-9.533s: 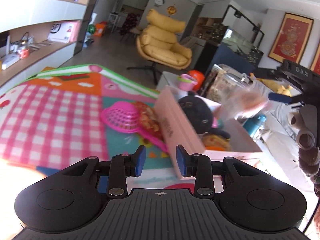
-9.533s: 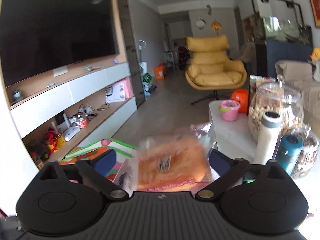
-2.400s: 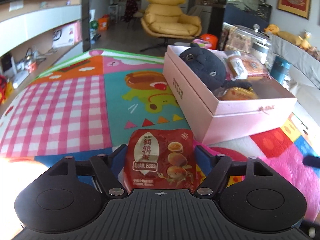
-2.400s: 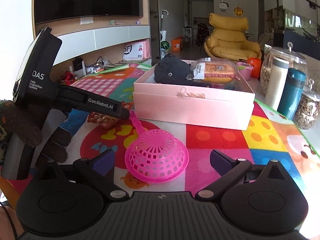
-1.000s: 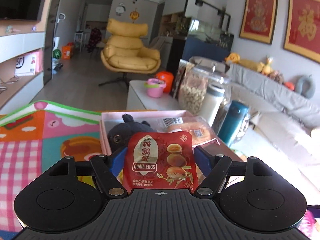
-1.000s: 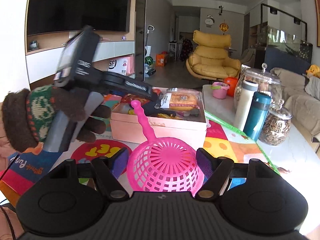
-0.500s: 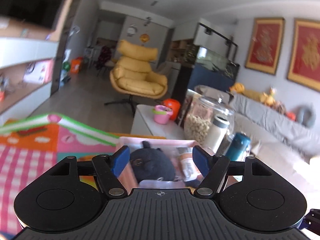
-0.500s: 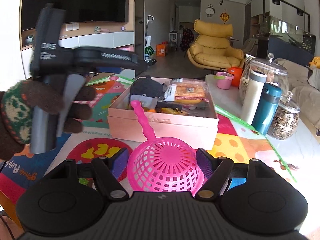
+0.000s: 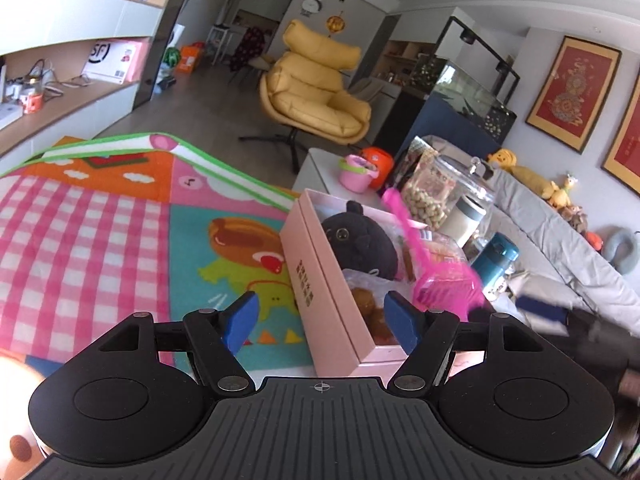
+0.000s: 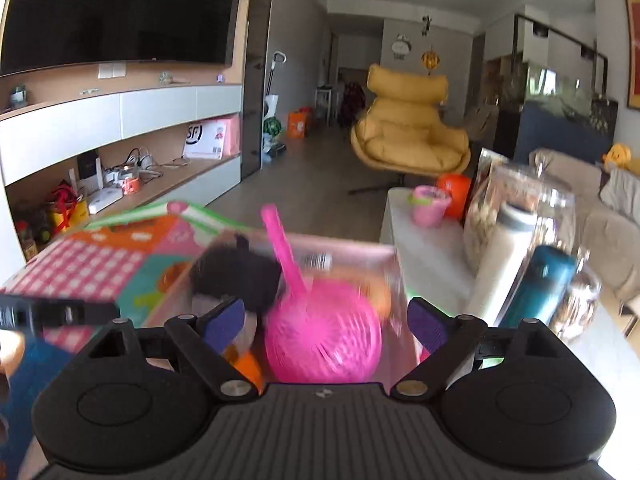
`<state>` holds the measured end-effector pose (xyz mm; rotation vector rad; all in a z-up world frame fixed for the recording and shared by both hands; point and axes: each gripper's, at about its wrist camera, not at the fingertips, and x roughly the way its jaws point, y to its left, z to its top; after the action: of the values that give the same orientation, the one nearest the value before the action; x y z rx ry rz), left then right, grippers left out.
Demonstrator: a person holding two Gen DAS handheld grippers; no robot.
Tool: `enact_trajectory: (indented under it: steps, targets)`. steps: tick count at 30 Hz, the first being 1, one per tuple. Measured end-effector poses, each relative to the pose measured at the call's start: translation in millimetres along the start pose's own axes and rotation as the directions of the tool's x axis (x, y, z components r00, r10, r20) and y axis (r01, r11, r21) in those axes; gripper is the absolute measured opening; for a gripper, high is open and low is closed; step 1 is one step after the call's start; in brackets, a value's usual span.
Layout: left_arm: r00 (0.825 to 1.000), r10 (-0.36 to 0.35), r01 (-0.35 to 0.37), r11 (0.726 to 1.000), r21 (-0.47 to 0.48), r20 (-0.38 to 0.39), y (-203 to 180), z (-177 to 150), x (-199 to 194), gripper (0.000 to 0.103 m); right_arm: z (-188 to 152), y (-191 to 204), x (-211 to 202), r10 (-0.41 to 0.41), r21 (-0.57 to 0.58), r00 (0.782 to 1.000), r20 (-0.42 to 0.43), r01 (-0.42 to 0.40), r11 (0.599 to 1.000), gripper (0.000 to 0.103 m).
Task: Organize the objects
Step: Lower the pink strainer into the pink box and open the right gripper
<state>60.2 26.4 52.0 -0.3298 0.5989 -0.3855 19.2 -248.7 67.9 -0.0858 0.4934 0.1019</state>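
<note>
The pink box (image 9: pixel 320 280) lies open on the colourful play mat (image 9: pixel 120 232), holding a black plush toy (image 9: pixel 360 244), a snack pack and wrapped bread. My left gripper (image 9: pixel 320 320) is open and empty, just above the box's near left wall. My right gripper (image 10: pixel 326 322) is open, with the pink strainer (image 10: pixel 322 340) between its pads, over the box (image 10: pixel 352 252). The pads stand clear of the strainer on both sides. In the left wrist view the strainer (image 9: pixel 444 286) hangs at the box's right side. The right view is blurred.
Glass jars (image 9: pixel 438 190), a white bottle (image 9: pixel 466 214) and a teal bottle (image 9: pixel 498 258) stand to the right of the box. A small pink cup (image 9: pixel 356 170) sits on the white table behind. A yellow armchair (image 9: pixel 316 96) stands further back.
My left gripper dropped the quail egg pack into the box and drew back open. My right gripper carried the pink strainer over the box and its jaws have widened.
</note>
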Motion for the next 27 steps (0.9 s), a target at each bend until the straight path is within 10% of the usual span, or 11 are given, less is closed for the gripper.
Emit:
enact_trajectory:
  steps: [14, 27]
  targets:
    - [0.993, 0.110, -0.115, 0.975, 0.190, 0.035, -43.0, -28.5, -8.0, 0.074, -41.6, -3.2, -35.0, 0.004, 0.010, 0.998, -0.058, -0.004, 1.000, 0.092]
    - [0.934, 0.355, -0.345, 0.890, 0.297, 0.021, -44.2, -95.2, -10.5, 0.070, -72.0, 37.8, 4.3, -0.071, 0.096, 0.966, -0.248, 0.097, 0.991, 0.103]
